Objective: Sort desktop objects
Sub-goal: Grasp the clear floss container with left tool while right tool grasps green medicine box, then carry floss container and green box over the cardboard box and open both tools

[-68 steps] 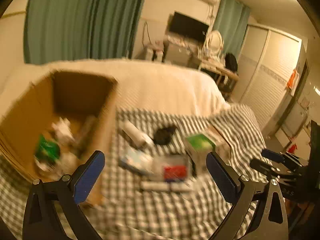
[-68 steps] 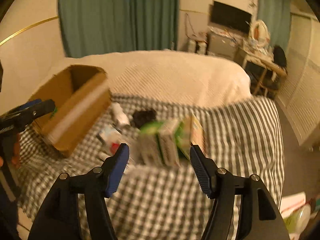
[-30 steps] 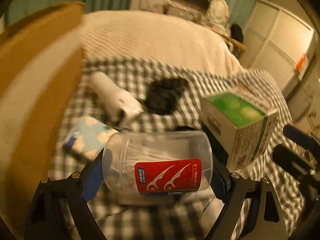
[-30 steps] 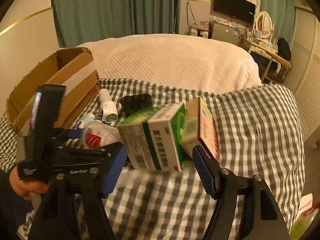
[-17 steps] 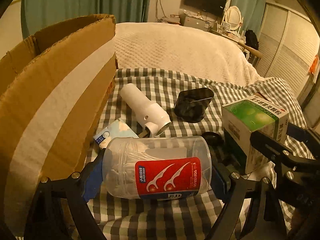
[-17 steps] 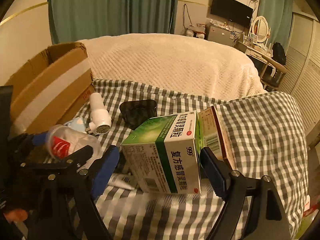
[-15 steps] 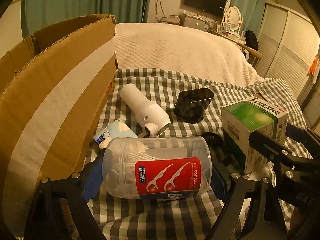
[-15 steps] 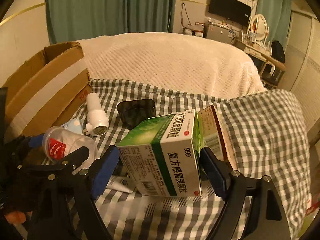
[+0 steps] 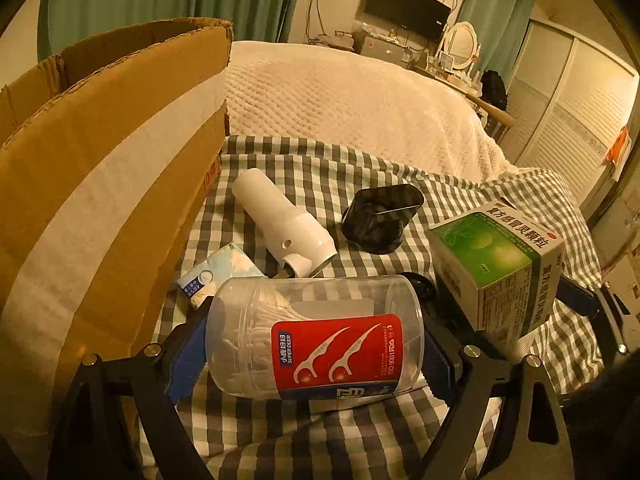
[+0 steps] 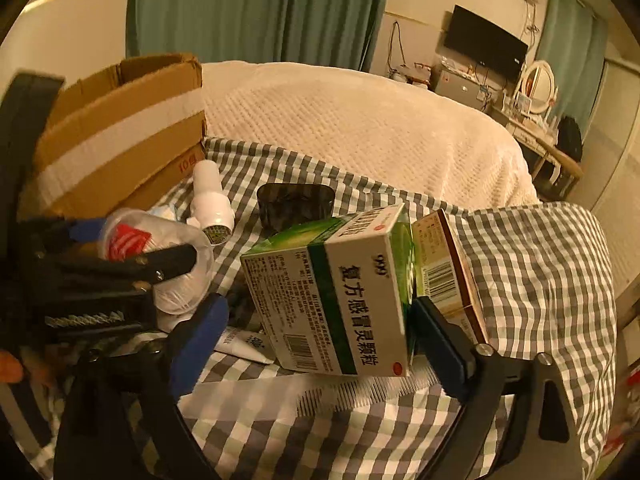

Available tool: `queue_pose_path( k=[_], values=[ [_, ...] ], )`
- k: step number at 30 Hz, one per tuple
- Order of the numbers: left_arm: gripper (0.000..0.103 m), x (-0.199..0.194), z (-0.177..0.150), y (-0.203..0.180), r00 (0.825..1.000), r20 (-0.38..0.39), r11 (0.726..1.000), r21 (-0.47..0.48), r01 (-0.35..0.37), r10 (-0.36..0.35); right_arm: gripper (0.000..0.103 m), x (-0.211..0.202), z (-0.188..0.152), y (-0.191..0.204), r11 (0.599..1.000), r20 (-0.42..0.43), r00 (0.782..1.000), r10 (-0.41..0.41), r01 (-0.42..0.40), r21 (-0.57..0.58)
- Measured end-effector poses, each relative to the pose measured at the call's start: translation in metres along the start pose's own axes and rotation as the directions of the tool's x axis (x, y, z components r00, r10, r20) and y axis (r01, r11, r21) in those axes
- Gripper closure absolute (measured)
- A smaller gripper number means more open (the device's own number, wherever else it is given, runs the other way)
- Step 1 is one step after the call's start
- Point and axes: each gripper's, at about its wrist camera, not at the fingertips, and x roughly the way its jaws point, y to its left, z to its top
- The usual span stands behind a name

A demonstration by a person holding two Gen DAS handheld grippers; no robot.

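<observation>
My left gripper point(image 9: 314, 354) is shut on a clear plastic jar of floss picks point(image 9: 316, 336) with a red label, held sideways just above the checked cloth, next to the cardboard box point(image 9: 100, 184). The jar also shows in the right wrist view point(image 10: 160, 252). My right gripper point(image 10: 316, 328) has its blue pads on both sides of a green and white medicine box point(image 10: 332, 292), which is tilted. The left pad's contact is unclear. The medicine box also shows in the left wrist view point(image 9: 500, 268). A brown and cream box point(image 10: 448, 268) leans behind the medicine box.
On the checked cloth point(image 9: 320, 168) lie a white cylinder device point(image 9: 284, 224), a black tray point(image 9: 380, 216), a small blue and white packet point(image 9: 216, 276) and a white tube point(image 10: 244, 344). A cream bedspread point(image 9: 352, 100) lies beyond. Wardrobe doors stand at the right.
The left gripper closed on the floss jar and lifted it beside the cardboard box. The right gripper moved in around the medicine box, which has tilted.
</observation>
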Motion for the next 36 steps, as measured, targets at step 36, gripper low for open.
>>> queue_pose_path(
  k=[36],
  values=[
    [0.012,-0.163,0.033,-0.011,0.916,0.39,0.995,0.075,0.067,-0.091,0.025,-0.145,0.044,-0.049,0.927,0.279,0.947,0.158,-0.239,0.288]
  ],
)
